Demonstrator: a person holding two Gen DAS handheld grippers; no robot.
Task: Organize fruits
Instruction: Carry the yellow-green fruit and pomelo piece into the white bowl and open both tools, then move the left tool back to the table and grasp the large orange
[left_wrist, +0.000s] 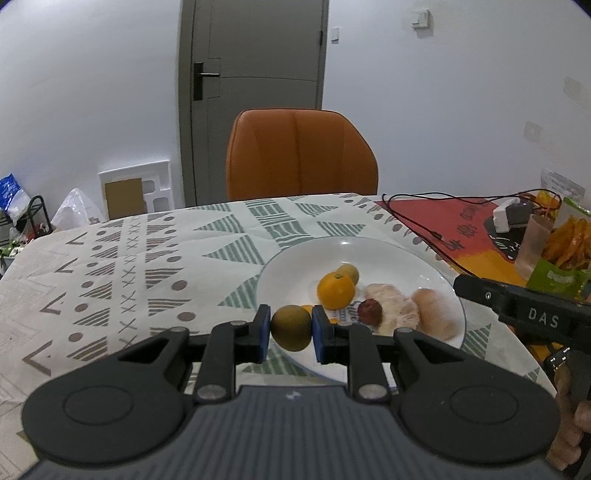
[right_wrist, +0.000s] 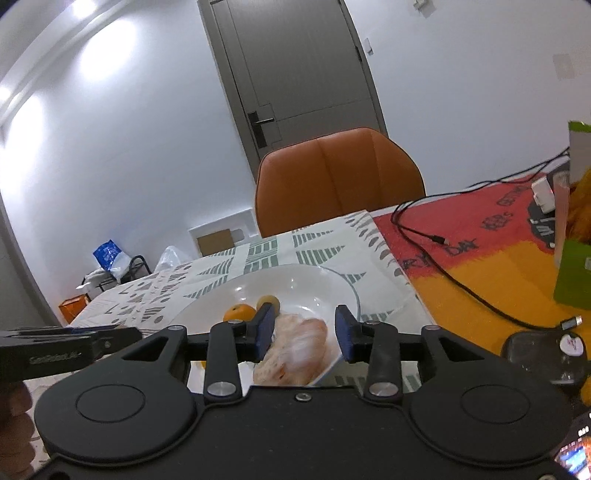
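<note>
My left gripper (left_wrist: 291, 328) is shut on a round olive-green fruit (left_wrist: 291, 328), held over the near left rim of a white plate (left_wrist: 295, 273). On the plate lie an orange (left_wrist: 335, 290), a small yellow-brown fruit (left_wrist: 349, 272) behind it, a dark red fruit (left_wrist: 370, 311) and peeled pale citrus pieces (left_wrist: 410, 310). In the right wrist view, my right gripper (right_wrist: 306, 334) stands open over the plate's (right_wrist: 332, 280) near edge, its blue pads either side of the peeled citrus (right_wrist: 295, 349) without touching it. The orange (right_wrist: 239, 313) shows to its left.
An orange chair (left_wrist: 301, 155) stands behind the table, with a grey door (left_wrist: 255, 74) beyond. A black cable (right_wrist: 443, 266) crosses the red and yellow mat (right_wrist: 480, 258). Green snack bags (left_wrist: 561, 254) and a white charger (left_wrist: 504, 216) crowd the right side. The patterned cloth (left_wrist: 129, 266) spreads left.
</note>
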